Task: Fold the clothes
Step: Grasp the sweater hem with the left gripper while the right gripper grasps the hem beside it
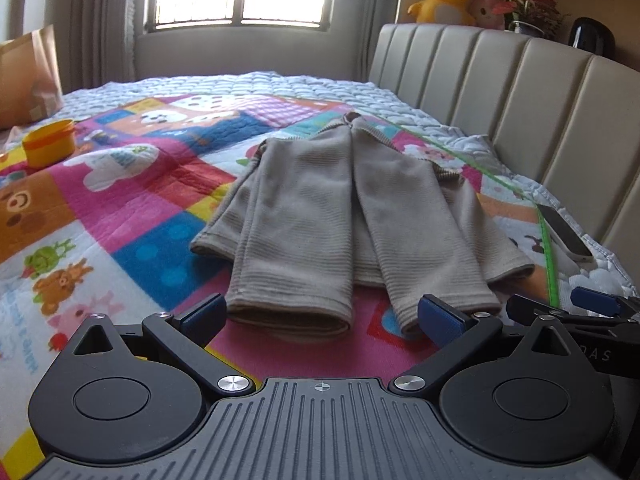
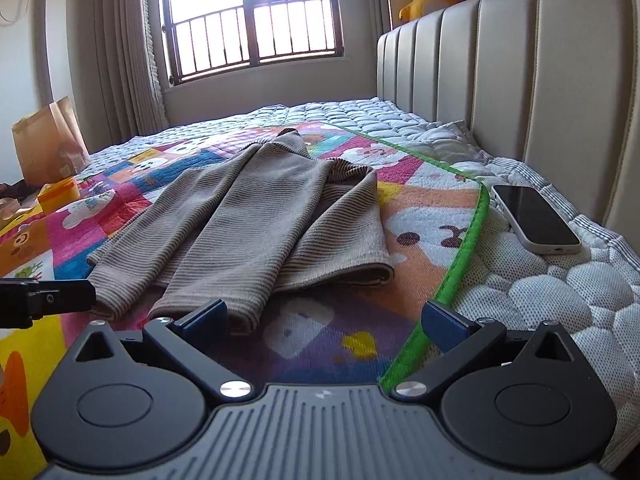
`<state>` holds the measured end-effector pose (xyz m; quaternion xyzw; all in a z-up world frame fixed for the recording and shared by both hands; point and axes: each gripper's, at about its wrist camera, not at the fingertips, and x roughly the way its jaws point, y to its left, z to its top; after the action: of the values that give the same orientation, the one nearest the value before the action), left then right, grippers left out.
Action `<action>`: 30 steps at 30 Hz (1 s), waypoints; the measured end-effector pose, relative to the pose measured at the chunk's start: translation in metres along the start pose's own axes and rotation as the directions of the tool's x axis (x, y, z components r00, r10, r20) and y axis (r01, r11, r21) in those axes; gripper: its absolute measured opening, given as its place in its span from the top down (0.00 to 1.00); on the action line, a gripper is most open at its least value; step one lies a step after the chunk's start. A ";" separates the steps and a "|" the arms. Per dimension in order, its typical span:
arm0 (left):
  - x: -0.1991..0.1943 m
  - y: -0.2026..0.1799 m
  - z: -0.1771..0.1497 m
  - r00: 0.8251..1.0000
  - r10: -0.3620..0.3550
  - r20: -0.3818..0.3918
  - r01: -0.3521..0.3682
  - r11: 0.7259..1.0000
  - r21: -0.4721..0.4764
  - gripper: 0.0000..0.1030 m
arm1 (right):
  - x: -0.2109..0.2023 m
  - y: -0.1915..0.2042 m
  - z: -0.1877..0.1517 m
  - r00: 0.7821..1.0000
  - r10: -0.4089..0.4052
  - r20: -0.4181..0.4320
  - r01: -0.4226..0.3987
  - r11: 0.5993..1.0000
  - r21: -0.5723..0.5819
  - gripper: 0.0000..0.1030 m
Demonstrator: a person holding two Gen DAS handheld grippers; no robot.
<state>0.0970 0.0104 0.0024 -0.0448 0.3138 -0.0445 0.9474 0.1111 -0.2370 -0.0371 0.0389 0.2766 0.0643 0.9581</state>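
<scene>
Left wrist view: my left tool [image 1: 322,316] wide open, empty, fingers straddling the near sleeve cuff of the beige top [image 1: 340,208].
Right tool [image 2: 324,318]: wide open, empty, left finger touching or just over the other cuff.
Top: on the play mat [image 1: 120,200] on the bed, sleeves folded in over the body.
Risk, fold: pinching only the top layer lets the sleeves slide off.
Risk, phone [image 2: 534,218]: near the mat edge; could get knocked.
Writing: "DAS" on the right tool's body, partial; small print on the mat unreadable.
</scene>
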 end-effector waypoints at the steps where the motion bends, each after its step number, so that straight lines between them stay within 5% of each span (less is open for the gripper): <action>1: 0.006 0.004 0.006 1.000 -0.017 -0.004 0.017 1.000 -0.002 0.00 | 0.005 -0.001 0.005 1.000 0.001 0.001 -0.001 1.000 0.006 0.00; 8: 0.068 0.053 0.051 0.981 -0.191 -0.041 0.183 0.973 -0.143 0.00 | 0.035 -0.012 0.039 0.998 0.040 0.055 -0.045 0.996 0.083 0.00; 13: 0.119 0.073 0.075 0.979 -0.195 -0.063 0.180 0.966 -0.186 0.00 | 0.070 -0.028 0.049 0.993 0.107 0.045 -0.113 0.976 0.184 0.00; 18: 0.136 0.079 0.077 0.997 -0.052 -0.061 0.046 0.993 -0.107 0.00 | 0.103 -0.045 0.041 0.986 0.165 -0.012 -0.155 0.946 0.285 0.00; 22: 0.141 0.089 0.065 0.974 -0.187 -0.129 0.160 0.967 -0.197 0.00 | 0.105 -0.048 0.031 0.983 0.181 0.033 -0.183 0.940 0.289 0.00; 24: 0.137 0.082 0.063 0.971 -0.201 -0.129 0.179 0.971 -0.161 0.02 | 0.105 -0.050 0.030 0.981 0.191 0.040 -0.194 0.934 0.298 0.00; 26: 0.133 0.076 0.061 0.964 -0.232 -0.131 0.209 0.964 -0.163 0.16 | 0.106 -0.052 0.030 0.978 0.202 0.048 -0.207 0.928 0.310 0.00; 29: 0.131 0.062 0.057 0.972 -0.185 -0.143 0.172 0.980 -0.101 0.49 | 0.107 -0.055 0.031 0.976 0.214 0.047 -0.217 0.919 0.329 0.00; 30: 0.130 0.059 0.056 0.977 -0.163 -0.140 0.152 0.985 -0.080 0.52 | 0.109 -0.055 0.032 0.976 0.213 0.041 -0.214 0.918 0.333 0.00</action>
<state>0.2375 0.0580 -0.0365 -0.0987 0.3792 -0.1118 0.9132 0.2251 -0.2773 -0.0732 0.2313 0.2757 0.1204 0.9252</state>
